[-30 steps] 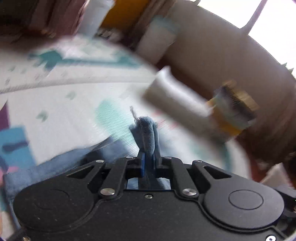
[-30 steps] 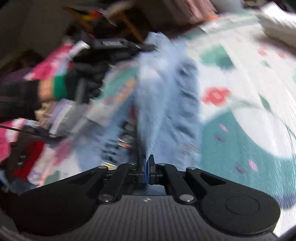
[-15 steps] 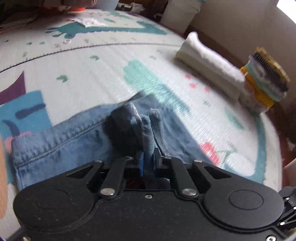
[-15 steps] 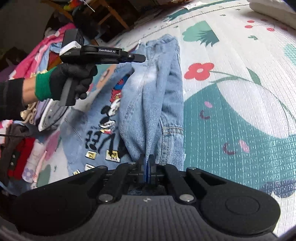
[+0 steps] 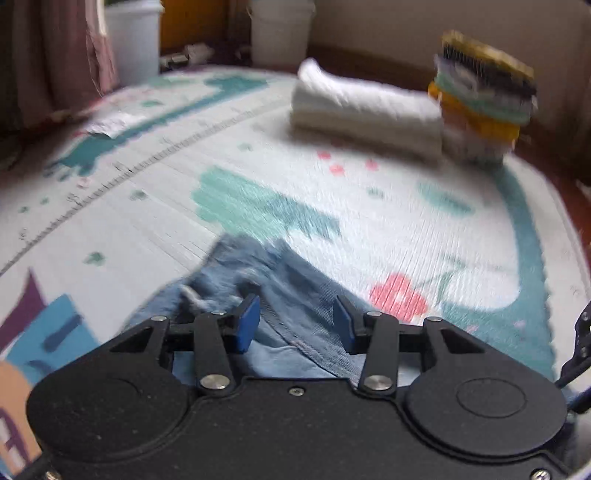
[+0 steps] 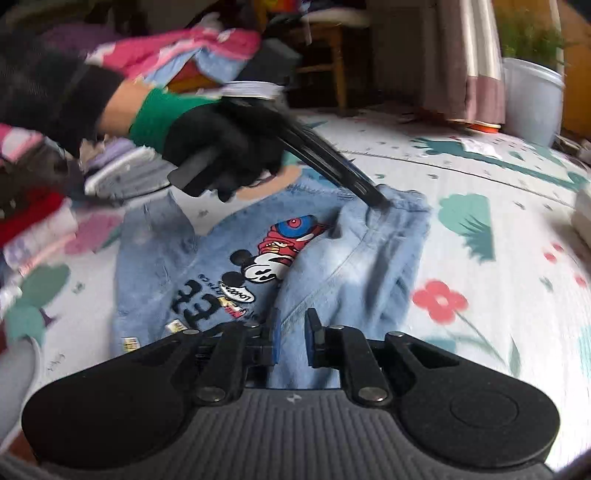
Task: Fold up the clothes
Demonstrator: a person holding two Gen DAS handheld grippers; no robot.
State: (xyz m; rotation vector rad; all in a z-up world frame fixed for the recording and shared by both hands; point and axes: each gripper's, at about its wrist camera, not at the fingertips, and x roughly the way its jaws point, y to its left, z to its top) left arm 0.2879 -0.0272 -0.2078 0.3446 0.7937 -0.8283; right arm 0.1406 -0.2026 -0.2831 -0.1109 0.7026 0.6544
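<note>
A light blue denim jacket [image 6: 354, 266] with a cartoon mouse print lies flat on the play mat [image 6: 498, 229], its right side folded over the middle. My right gripper [image 6: 293, 338] hovers at the jacket's near hem. Its jaws are opening, with denim below the gap and neither pad pressing on it. A black-gloved hand [image 6: 221, 147] with a green cuff holds my left gripper [image 6: 380, 201], whose tip is at the jacket's far corner. In the left wrist view the left gripper [image 5: 294, 325] has its jaws opening above rumpled denim [image 5: 280, 280], free of the blue pads [image 5: 247, 325].
A folded white towel [image 5: 362, 107] and a stack of folded clothes [image 5: 480, 110] sit at the mat's far side. White buckets [image 5: 280, 29] stand beyond. A heap of loose clothes [image 6: 44, 206] lies left of the jacket. A white plant pot [image 6: 532, 99] and a wooden chair [image 6: 325, 48] stand behind.
Both grippers were shut on the denim and carried its edge over; now the fold lies on the jacket and both pairs of jaws have parted from the cloth.
</note>
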